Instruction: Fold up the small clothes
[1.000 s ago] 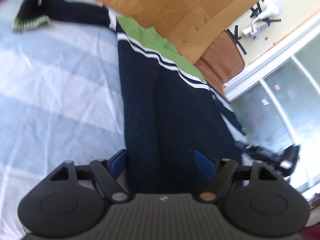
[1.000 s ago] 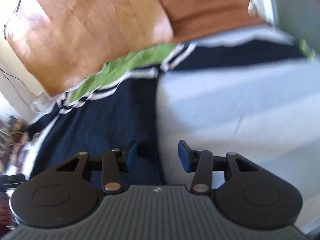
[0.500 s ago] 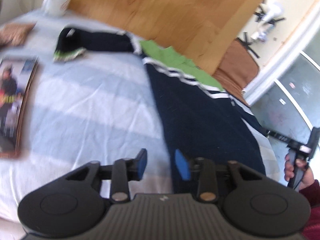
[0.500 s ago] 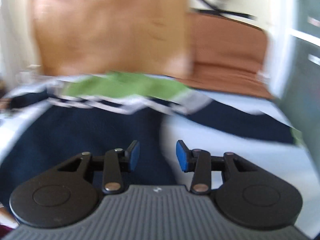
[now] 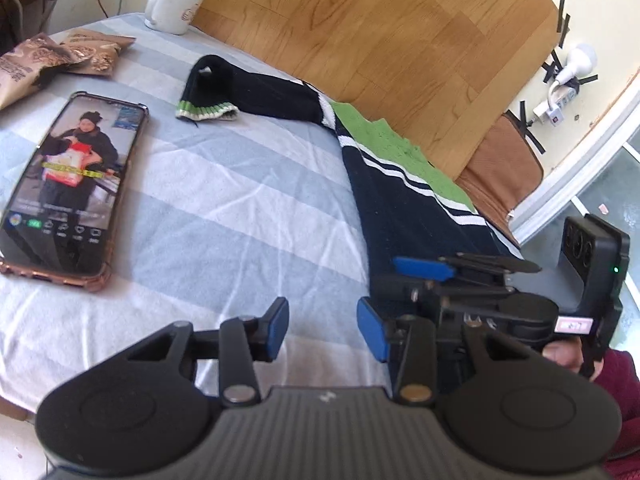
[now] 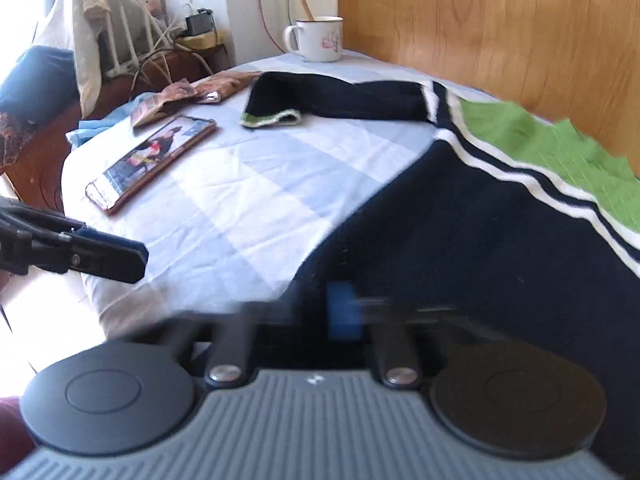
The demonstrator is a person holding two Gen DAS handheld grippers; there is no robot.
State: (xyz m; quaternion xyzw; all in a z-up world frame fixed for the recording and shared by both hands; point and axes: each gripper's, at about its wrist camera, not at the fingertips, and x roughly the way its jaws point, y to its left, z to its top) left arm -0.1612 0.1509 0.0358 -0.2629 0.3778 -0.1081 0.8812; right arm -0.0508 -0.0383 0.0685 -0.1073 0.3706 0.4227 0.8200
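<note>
A navy sweater (image 5: 404, 208) with white stripes and a green top lies on the blue-striped sheet (image 5: 224, 216). Its sleeve, which ends in a green cuff (image 5: 208, 110), stretches to the left. My left gripper (image 5: 324, 330) hovers over bare sheet just left of the sweater's edge; its jaws are opening and hold nothing. My right gripper (image 5: 424, 270) reaches in from the right onto the sweater's near edge. In the right wrist view its blurred blue pads (image 6: 344, 312) are together on the navy fabric (image 6: 460, 248). One finger of the left gripper (image 6: 116, 258) shows at the left.
A phone (image 5: 68, 188) with a lit screen lies on the sheet at the left, with snack bags (image 5: 52, 60) and a white mug (image 5: 172, 6) beyond it. A wooden panel (image 5: 380, 40) rises behind the sweater. A person's hand (image 5: 560, 356) holds the right gripper.
My left gripper came off the sweater, shifted left over bare sheet, and its jaws narrowed. My right gripper swung across and rolled, and its jaws went from open to shut at the sweater's edge.
</note>
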